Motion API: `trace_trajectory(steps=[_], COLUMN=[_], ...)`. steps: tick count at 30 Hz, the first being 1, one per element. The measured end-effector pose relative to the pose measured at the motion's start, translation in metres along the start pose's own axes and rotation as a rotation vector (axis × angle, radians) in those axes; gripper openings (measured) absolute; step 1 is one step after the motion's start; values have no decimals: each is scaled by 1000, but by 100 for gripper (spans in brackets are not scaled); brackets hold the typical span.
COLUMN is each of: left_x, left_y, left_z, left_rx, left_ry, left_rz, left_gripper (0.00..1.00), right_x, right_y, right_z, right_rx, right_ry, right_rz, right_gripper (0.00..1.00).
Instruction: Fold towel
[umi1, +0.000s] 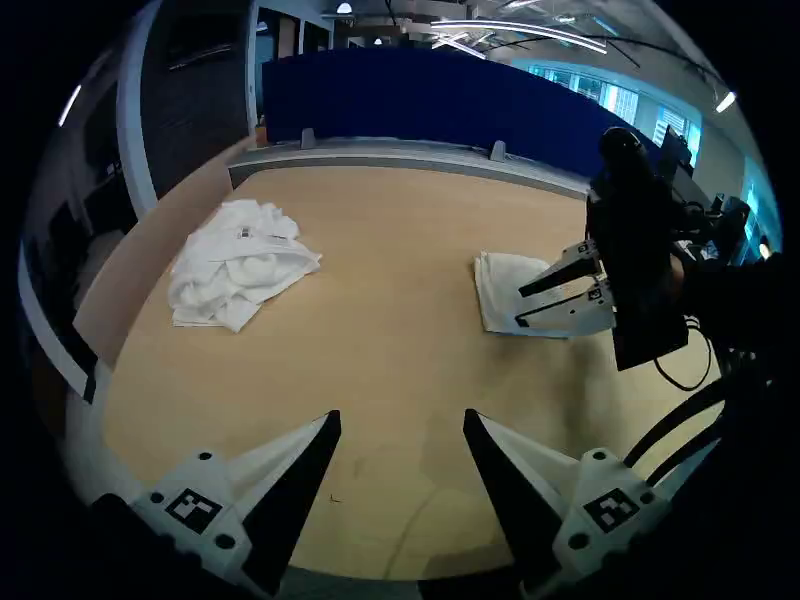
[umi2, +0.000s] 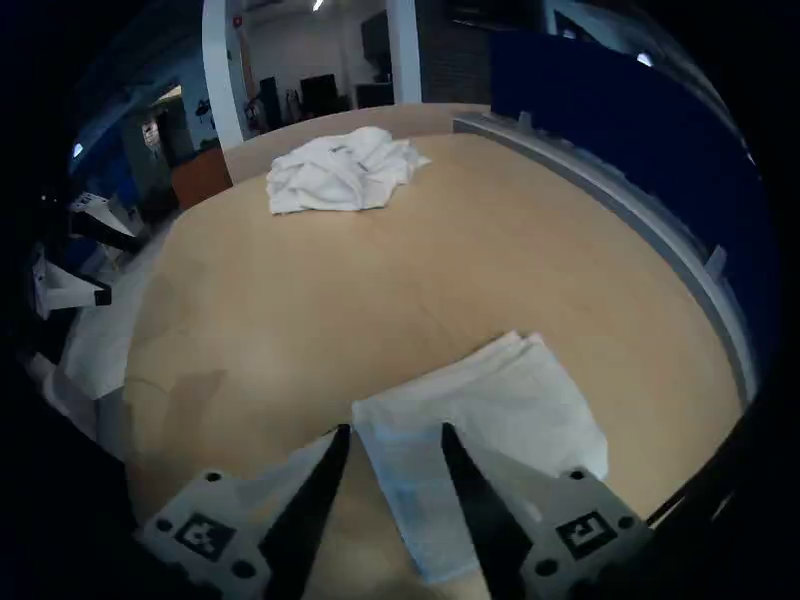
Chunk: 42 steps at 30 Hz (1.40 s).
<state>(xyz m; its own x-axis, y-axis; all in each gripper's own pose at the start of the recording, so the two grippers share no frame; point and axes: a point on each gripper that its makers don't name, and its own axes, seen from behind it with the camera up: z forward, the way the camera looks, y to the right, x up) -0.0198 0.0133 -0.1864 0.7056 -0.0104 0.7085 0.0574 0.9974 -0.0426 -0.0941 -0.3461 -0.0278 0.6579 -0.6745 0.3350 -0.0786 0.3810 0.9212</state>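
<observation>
Bearing illegible tag (umi1: 245, 232): crumpled towels (umi1: 235, 275).

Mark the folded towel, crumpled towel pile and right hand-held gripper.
folded towel (umi2: 500, 420), right gripper view, middle of its top face.
crumpled towel pile (umi1: 240, 265), left gripper view, heap's centre.
right hand-held gripper (umi1: 520, 307), left gripper view, midway between fingertips.

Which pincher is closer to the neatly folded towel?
Right. The right gripper is at the folded towel's near edge, open; the left gripper is over bare table, well away from it.
</observation>
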Motion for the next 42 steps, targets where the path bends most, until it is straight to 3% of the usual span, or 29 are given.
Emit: trace_trajectory(steps=[3,7,20,26,42], left_x=[0,-1,1,2,3], left_y=[1,3,8,11,12], left_z=[1,2,3,5,3], left_rx=[0,-2,-10,-16,-15], left_ry=[0,-2,-5,-6,-5], left_rz=[1,3,8,9,4], left_gripper=[91,91,91,91,91], right_x=[-1,-8,-67,-86,-100], right_y=[2,7,26,28,22], right_z=[-6,-16,-56,-61,-46], right_rx=[-10,-39,-163,-183,-204], right_ry=[11,16,-28,-44,-63], right_rz=[10,29,135,174,207], right_gripper=[88,96,97,96,64])
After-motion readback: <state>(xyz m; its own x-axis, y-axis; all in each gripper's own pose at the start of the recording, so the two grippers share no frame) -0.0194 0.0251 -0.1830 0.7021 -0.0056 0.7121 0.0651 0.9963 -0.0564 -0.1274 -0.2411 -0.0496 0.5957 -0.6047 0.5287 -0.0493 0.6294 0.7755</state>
